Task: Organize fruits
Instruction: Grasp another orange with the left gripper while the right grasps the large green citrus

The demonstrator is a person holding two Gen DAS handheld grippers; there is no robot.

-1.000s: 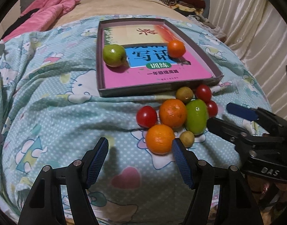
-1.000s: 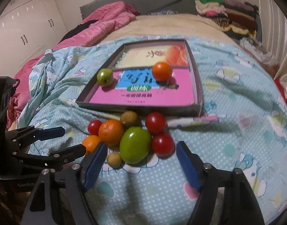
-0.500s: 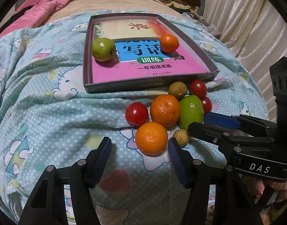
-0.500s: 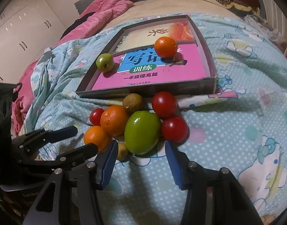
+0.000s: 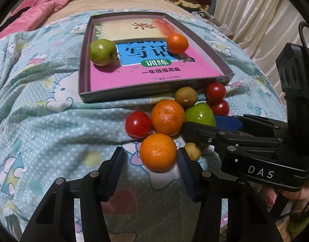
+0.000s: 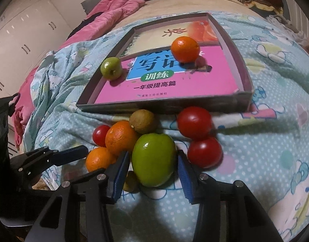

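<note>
Both of my grippers pointed down at a cluster of fruit on the bed (image 5: 43, 133), just in front of the box (image 5: 154, 92). My left gripper (image 5: 150, 163) was closing around the near orange (image 5: 158, 151): its right pad touched the fruit's side, while a gap remained at the left pad, so the fruit was not yet pinched. My right gripper (image 6: 152, 165) was closing on the large green fruit (image 6: 154, 162), which sat between the two blue pads; both pads lay against its sides or very nearly so, though I could not tell whether they pressed firmly. In the left wrist view the right gripper (image 5: 199, 127) crossed in from the right, partly covering that green fruit (image 5: 200, 114). A second orange (image 5: 167, 117) touched the near orange and the green fruit. A tomato (image 5: 138, 124) lay to the left of the second orange, and two more tomatoes (image 6: 194, 122) (image 6: 205, 152) lay one behind the other to the right of the green fruit. A brown fruit (image 6: 142, 121) rested just before the box wall, and a small yellowish fruit (image 5: 192, 151) lay beside the left gripper's right finger. Inside the box, on a pink book (image 5: 154, 74), a green apple (image 5: 103, 52) sat at the left and an orange (image 5: 177, 43) at the right, well apart.
</note>
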